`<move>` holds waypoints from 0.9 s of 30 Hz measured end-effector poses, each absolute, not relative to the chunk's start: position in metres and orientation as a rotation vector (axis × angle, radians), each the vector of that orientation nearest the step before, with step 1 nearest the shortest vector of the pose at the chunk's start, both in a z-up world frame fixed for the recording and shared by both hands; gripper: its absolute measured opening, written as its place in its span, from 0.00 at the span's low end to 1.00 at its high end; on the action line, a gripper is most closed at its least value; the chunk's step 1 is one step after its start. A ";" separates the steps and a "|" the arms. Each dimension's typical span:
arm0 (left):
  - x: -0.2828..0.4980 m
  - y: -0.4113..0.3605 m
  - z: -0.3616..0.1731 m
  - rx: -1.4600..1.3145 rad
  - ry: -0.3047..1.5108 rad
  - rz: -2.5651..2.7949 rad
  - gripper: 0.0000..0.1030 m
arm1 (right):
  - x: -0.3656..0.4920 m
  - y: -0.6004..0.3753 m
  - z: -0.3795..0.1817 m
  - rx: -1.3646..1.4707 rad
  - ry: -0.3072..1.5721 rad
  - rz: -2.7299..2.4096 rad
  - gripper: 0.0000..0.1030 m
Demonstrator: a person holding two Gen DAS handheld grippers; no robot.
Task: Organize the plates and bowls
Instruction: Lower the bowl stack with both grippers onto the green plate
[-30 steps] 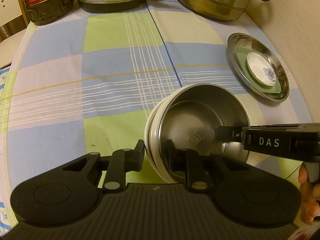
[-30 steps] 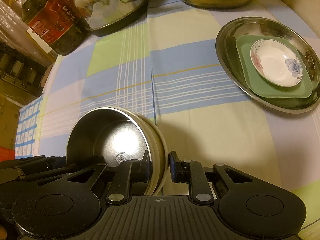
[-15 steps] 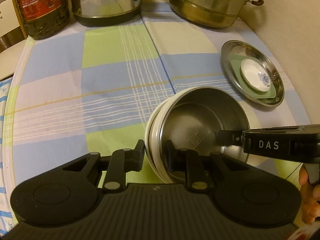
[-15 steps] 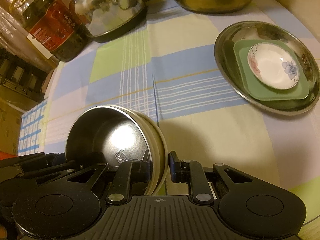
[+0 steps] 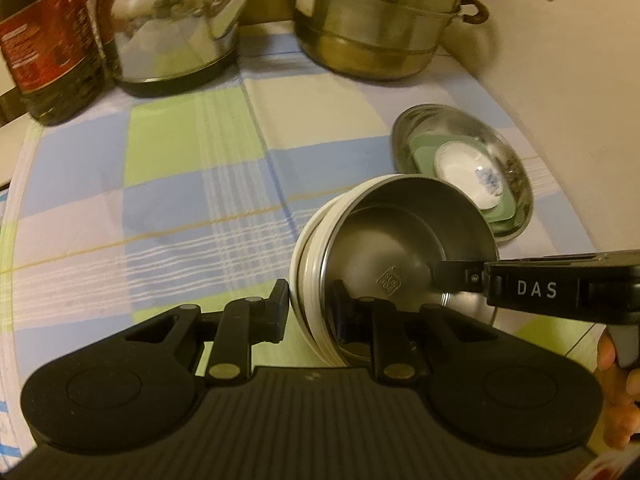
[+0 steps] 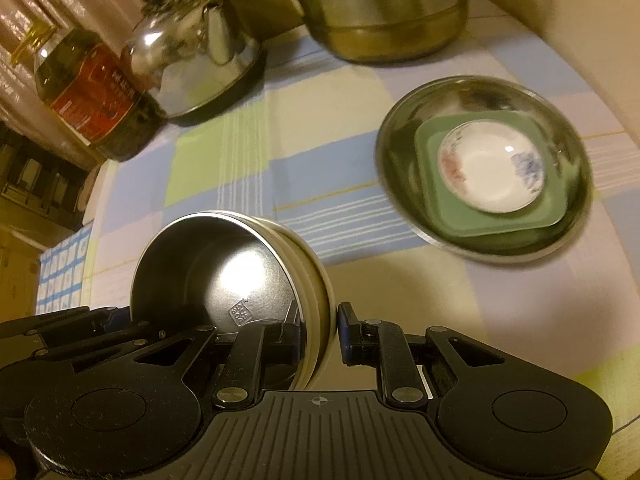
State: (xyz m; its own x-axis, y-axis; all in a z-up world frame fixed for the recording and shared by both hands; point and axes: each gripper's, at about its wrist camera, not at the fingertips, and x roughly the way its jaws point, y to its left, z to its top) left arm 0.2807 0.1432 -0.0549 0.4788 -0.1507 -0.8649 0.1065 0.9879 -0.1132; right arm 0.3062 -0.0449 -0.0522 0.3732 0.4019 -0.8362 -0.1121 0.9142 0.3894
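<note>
A steel bowl with a cream outer wall [image 5: 400,248] [image 6: 224,276] is held above the checked tablecloth by both grippers. My left gripper [image 5: 310,312] is shut on the bowl's near rim, one finger inside and one outside. My right gripper [image 6: 318,336] is shut on the opposite rim; it also shows in the left wrist view [image 5: 460,276], reaching in from the right. On the right a steel plate [image 6: 404,204] [image 5: 404,136] holds a green square dish [image 6: 436,200] with a small white flowered saucer [image 6: 490,168] on top.
At the back stand an oil bottle [image 5: 44,40], a steel kettle [image 5: 172,28] and a stacked steel steamer pot [image 5: 380,20]. The wall runs along the right [image 5: 580,80]. The table edge curves at the left [image 5: 12,184].
Both grippers have lifted the bowl and drawn back; the table and the plate stack look farther away, and the pots at the back have come fully into view.
</note>
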 end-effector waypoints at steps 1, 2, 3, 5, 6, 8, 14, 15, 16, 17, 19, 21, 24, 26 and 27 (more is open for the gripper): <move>0.282 0.139 -0.054 -0.044 1.057 -0.163 0.19 | 0.307 -0.050 -0.050 0.290 1.141 0.329 0.18; 0.284 0.133 -0.052 -0.040 1.052 -0.171 0.19 | 0.308 -0.055 -0.048 0.292 1.138 0.323 0.18; 0.286 0.129 -0.051 -0.038 1.049 -0.178 0.19 | 0.309 -0.061 -0.047 0.295 1.135 0.317 0.18; 0.291 0.118 -0.048 -0.033 1.043 -0.195 0.19 | 0.310 -0.071 -0.043 0.300 1.128 0.301 0.18; 0.293 0.113 -0.047 -0.030 1.040 -0.203 0.19 | 0.311 -0.076 -0.041 0.301 1.125 0.294 0.18; 0.297 0.103 -0.044 -0.024 1.034 -0.217 0.19 | 0.312 -0.087 -0.038 0.303 1.117 0.279 0.18; 0.312 0.073 -0.038 -0.007 1.015 -0.257 0.19 | 0.319 -0.116 -0.029 0.318 1.094 0.236 0.18; 0.315 0.068 -0.037 -0.006 1.013 -0.262 0.19 | 0.321 -0.120 -0.028 0.322 1.091 0.229 0.18; 0.318 0.064 -0.036 -0.005 1.012 -0.267 0.19 | 0.323 -0.124 -0.028 0.326 1.088 0.223 0.17; 0.321 0.060 -0.036 -0.002 1.010 -0.273 0.19 | 0.325 -0.128 -0.027 0.329 1.086 0.216 0.17; 0.326 0.053 -0.035 0.000 1.008 -0.283 0.19 | 0.330 -0.135 -0.026 0.334 1.082 0.205 0.17; 0.334 0.046 -0.036 -0.001 1.011 -0.292 0.19 | 0.336 -0.142 -0.025 0.337 1.081 0.194 0.17; 0.345 0.036 -0.036 -0.004 1.013 -0.301 0.19 | 0.345 -0.151 -0.025 0.333 1.075 0.170 0.17; 0.353 0.029 -0.036 -0.004 1.014 -0.306 0.19 | 0.353 -0.157 -0.025 0.334 1.077 0.163 0.17; 0.358 0.026 -0.037 -0.004 1.015 -0.310 0.19 | 0.356 -0.160 -0.025 0.334 1.077 0.159 0.17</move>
